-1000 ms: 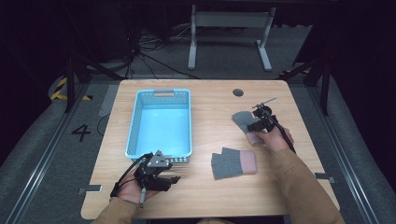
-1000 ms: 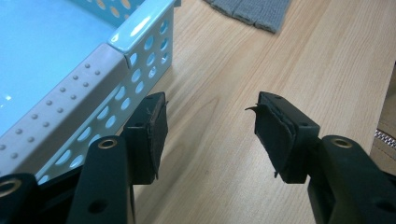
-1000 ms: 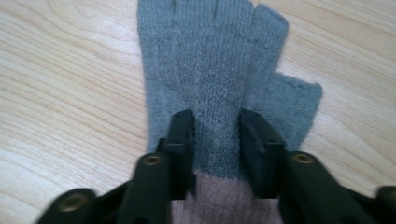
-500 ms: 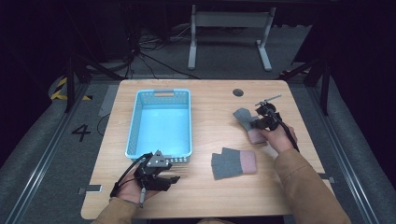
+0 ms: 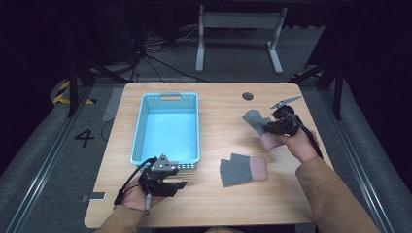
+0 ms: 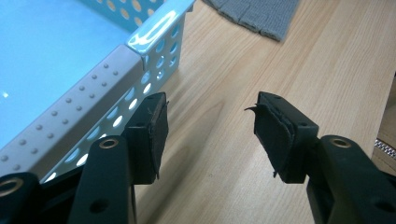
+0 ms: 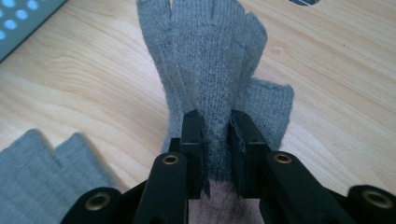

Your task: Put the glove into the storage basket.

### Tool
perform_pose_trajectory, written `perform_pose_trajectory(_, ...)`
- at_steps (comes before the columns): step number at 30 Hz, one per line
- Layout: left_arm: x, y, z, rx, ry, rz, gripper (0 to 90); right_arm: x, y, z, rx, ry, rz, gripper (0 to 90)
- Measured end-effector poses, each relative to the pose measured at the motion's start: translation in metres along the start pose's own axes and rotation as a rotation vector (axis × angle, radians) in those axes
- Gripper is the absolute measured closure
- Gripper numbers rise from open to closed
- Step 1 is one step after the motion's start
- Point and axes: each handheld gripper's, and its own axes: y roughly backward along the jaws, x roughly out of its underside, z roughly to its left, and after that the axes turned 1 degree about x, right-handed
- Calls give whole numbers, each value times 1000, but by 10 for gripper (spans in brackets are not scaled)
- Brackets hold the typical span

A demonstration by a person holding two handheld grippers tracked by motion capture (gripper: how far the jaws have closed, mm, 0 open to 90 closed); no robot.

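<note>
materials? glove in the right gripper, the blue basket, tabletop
Glove: looks like knitted wool or acrylic, grey with a pink cuff; ribbed stitches and a fuzzy surface show. Blue basket: likely moulded plastic, glossy, with perforated walls. Tabletop: pale wood grain, matte; could be laminate or veneer.

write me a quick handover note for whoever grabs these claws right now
Right claw: shut on the far glove, pinching a fold of the grey knit just above its pink cuff; in the high view the glove looks partly raised off the table.
Left claw: open, holding nothing, low over the table beside the near right corner of the blue basket.
Second glove: lying flat on the table, right of the basket's near end.
Done: one glove gripped; nothing is in the basket.
Left, likely: carry the held glove to the basket, then fetch the second one.
</note>
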Motion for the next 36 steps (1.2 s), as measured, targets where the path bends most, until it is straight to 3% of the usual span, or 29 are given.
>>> perform_pose_trajectory(10,0,-1,2,25,-6,-23,443,4,20,19,-57,111,-30,762)
perform_pose_trajectory(11,0,0,2,19,-20,-28,445,6,24,26,-80,147,-37,757)
perform_pose_trajectory(16,0,-1,1,20,-28,-35,454,10,30,38,-108,190,-44,755)
perform_pose_trajectory(19,-1,-1,1,28,-16,-20,465,17,34,48,-155,224,-55,754)
perform_pose_trajectory(22,-2,-1,-1,27,-22,-9,474,20,34,52,-171,239,-54,754)
perform_pose_trajectory(26,-3,-2,-5,23,-61,-5,470,29,33,59,-208,258,-60,754)
perform_pose_trajectory(36,-12,-6,-15,36,-55,6,458,49,27,73,-269,279,-90,756)
